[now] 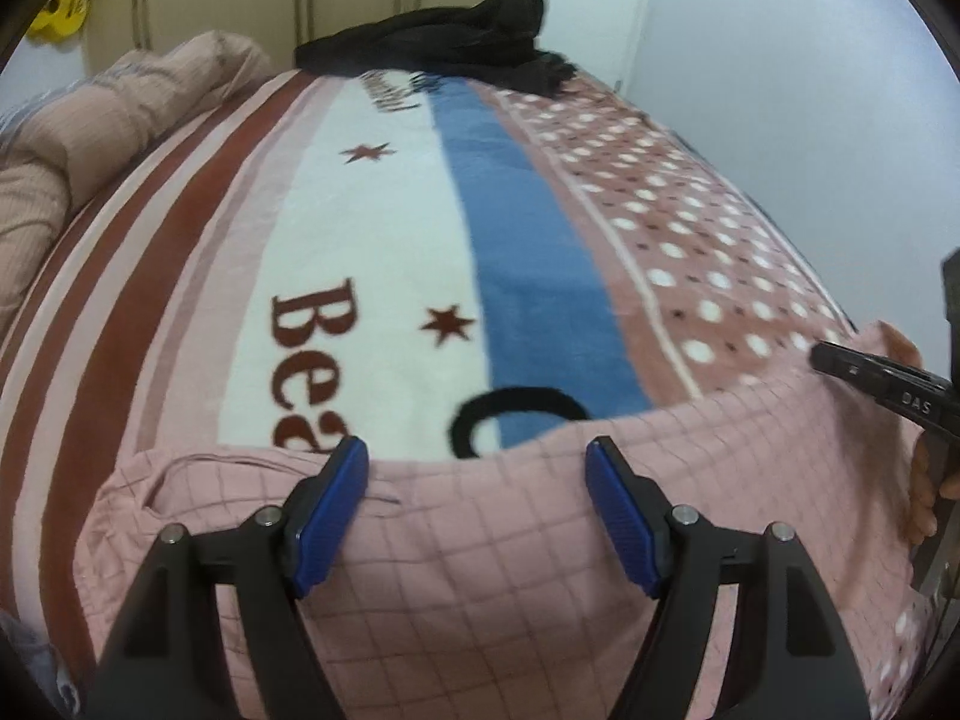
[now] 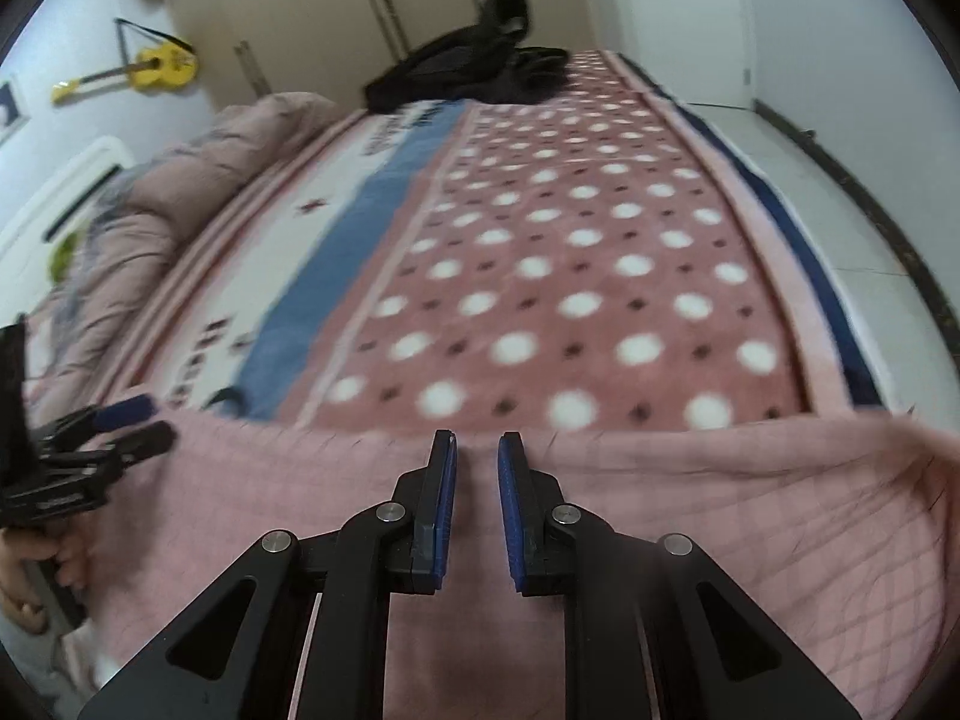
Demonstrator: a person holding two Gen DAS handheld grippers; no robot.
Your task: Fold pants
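both the left gripper (image 1: pixel 477 459) and right gripper (image 2: pixel 477 450) hang open, holding nothing, over the pink pants' (image 1: pixel 480 570) far edge.

Your work surface is a bed covered by a plush blanket (image 1: pixel 384 252): rust and pale pink stripes on one side, a white band with brown stars and lettering, a blue stripe, then a pink field of white dots. Pink grid-checked pants (image 1: pixel 492 540) lie spread across the near end of the blanket, their far edge crossing the white, blue and dotted bands. A bunched pink quilt (image 1: pixel 90 120) rests along the striped side. At the far end you have a heap of black clothing (image 2: pixel 474 72) on the blanket, well apart from the pants.
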